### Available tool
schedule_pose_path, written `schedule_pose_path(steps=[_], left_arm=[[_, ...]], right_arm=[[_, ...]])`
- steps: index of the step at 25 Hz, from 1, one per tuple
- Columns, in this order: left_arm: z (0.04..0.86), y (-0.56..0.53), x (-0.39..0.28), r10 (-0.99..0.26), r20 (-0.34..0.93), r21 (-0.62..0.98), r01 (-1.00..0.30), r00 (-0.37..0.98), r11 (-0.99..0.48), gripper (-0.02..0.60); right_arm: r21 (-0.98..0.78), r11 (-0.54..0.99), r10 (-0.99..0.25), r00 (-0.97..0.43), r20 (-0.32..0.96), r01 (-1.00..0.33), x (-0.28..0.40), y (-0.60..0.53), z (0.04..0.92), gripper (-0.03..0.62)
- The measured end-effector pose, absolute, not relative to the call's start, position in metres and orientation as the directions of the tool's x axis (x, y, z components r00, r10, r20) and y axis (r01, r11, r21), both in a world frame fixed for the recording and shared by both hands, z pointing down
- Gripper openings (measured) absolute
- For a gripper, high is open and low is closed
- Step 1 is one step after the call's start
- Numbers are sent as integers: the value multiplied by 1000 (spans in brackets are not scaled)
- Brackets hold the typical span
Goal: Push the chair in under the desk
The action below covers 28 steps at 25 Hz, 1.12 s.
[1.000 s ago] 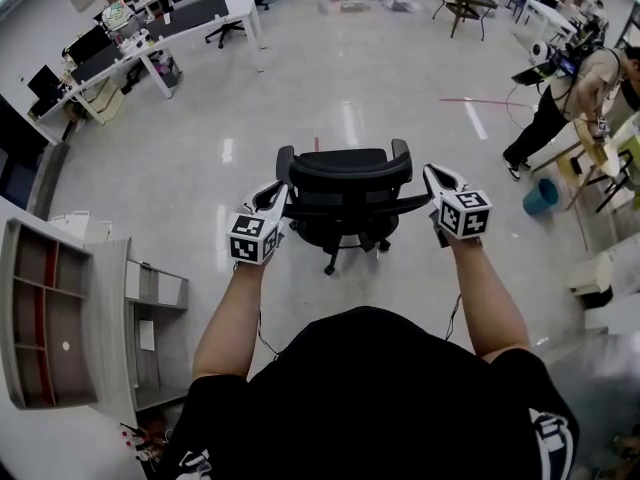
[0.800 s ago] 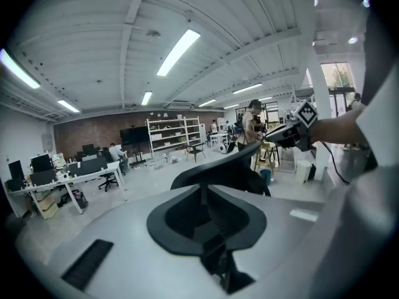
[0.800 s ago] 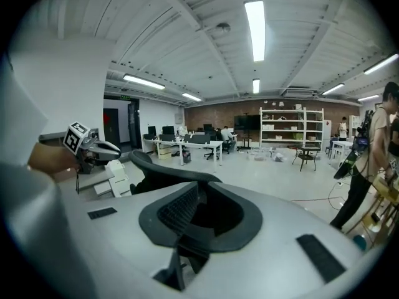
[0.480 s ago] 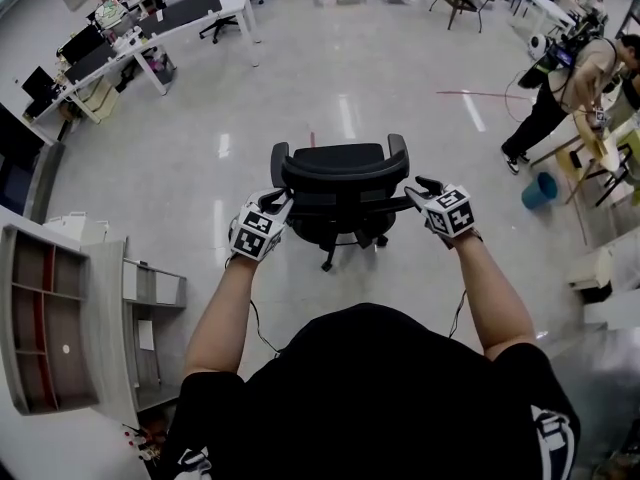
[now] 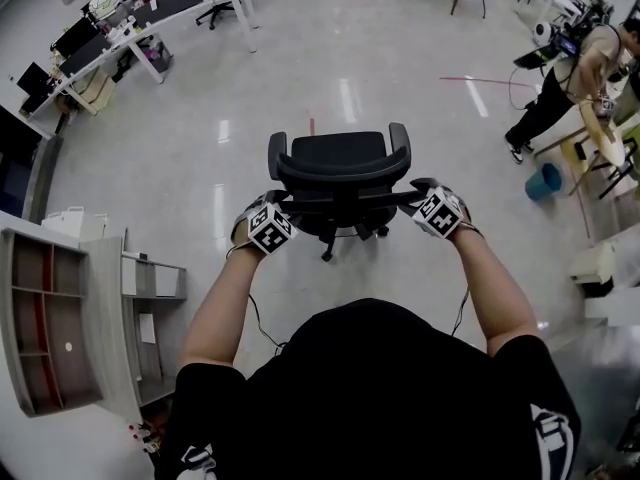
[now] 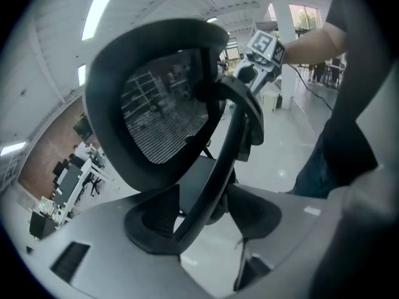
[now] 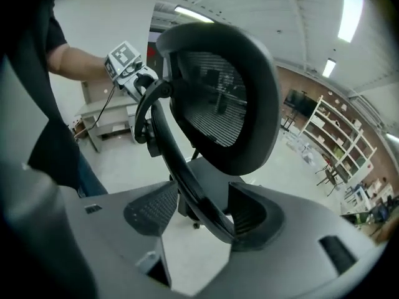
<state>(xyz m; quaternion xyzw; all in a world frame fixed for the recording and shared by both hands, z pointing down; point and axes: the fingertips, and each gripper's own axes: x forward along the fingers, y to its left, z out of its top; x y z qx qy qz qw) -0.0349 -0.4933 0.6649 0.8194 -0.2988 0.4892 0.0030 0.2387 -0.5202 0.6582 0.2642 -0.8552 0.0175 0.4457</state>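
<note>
Head view: blue bucket (image 5: 543, 181), contents unclear, well right of black chair (image 5: 338, 158)

Bright overhead strip lights (image 6: 109, 5) glare off floor (image 5: 345, 98); fisheye-warped, dark-edged views.

The person wears a black short-sleeved T-shirt (image 5: 380, 388) with white print near its edges. The left hand-held gripper (image 5: 281, 208) and the right hand-held gripper (image 5: 418, 193) each have a smooth grey shell, dark ribbed pads (image 7: 153, 210) and a white cube (image 5: 268, 228) of black square markers. Thin black cables (image 5: 256, 320) trail from both wrists.
</note>
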Motion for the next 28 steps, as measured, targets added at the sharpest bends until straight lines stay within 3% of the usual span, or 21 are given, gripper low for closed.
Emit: schedule_pose_path(steps=[7, 18, 21, 24, 28], left_arm=[[711, -507, -38, -453, 873, -393, -287, 182, -873, 289], [758, -519, -45, -373, 926, -359, -161, 61, -919, 310], [768, -522, -48, -366, 930, -358, -141, 30, -923, 310], [767, -529, -50, -399, 917, -393, -136, 23, -910, 250], [767, -530, -50, -415, 909, -409, -123, 25, -904, 216]], right_arm=[[252, 917, -366, -399, 841, -310, 236, -533, 694, 293], [283, 957, -289, -256, 922, -60, 231, -544, 746, 298], [280, 959, -282, -240, 929, -44, 232, -546, 754, 262], [283, 959, -279, -246, 928, -17, 232, -546, 754, 231], [306, 951, -290, -238, 927, 34, 232, -545, 758, 164]])
